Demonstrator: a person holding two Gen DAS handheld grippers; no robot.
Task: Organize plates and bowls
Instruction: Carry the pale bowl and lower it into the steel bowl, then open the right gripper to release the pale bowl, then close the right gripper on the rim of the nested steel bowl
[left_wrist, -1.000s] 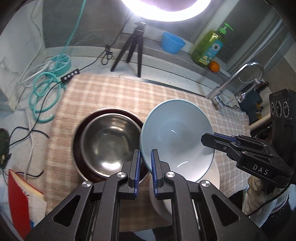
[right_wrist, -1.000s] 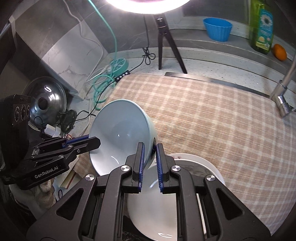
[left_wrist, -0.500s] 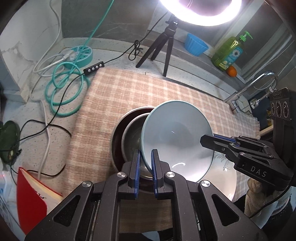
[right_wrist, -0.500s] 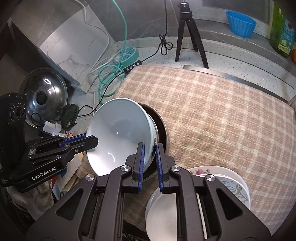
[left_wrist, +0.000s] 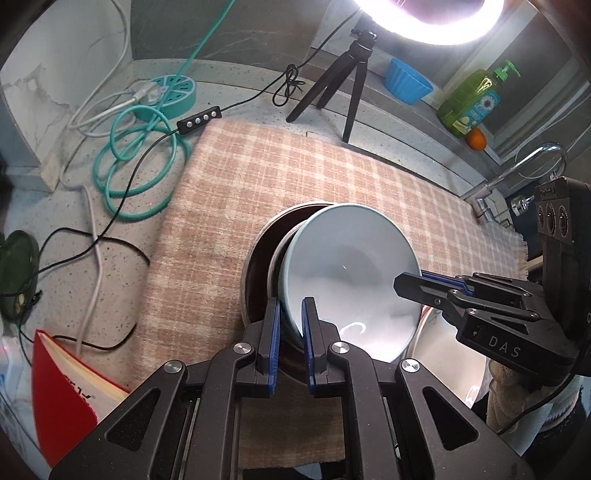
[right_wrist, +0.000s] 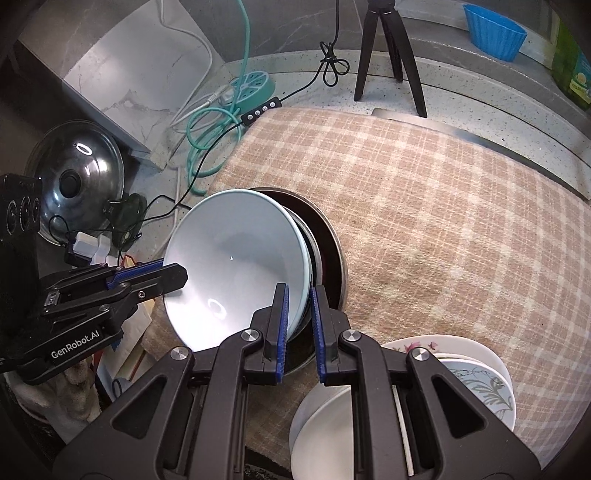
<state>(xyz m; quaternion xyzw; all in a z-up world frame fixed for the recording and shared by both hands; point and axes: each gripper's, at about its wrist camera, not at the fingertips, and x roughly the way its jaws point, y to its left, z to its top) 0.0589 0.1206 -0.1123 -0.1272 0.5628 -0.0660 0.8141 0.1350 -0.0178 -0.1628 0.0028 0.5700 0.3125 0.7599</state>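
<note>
Pale-blue bowl (left_wrist: 351, 266) pinched by left gripper (left_wrist: 291, 317) and right gripper (right_wrist: 299, 310)

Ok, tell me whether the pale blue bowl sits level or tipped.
Tipped. The pale blue bowl leans over the steel bowl, its opening facing the cameras, with the left tongs and right tongs clamping opposite rim edges.
</note>
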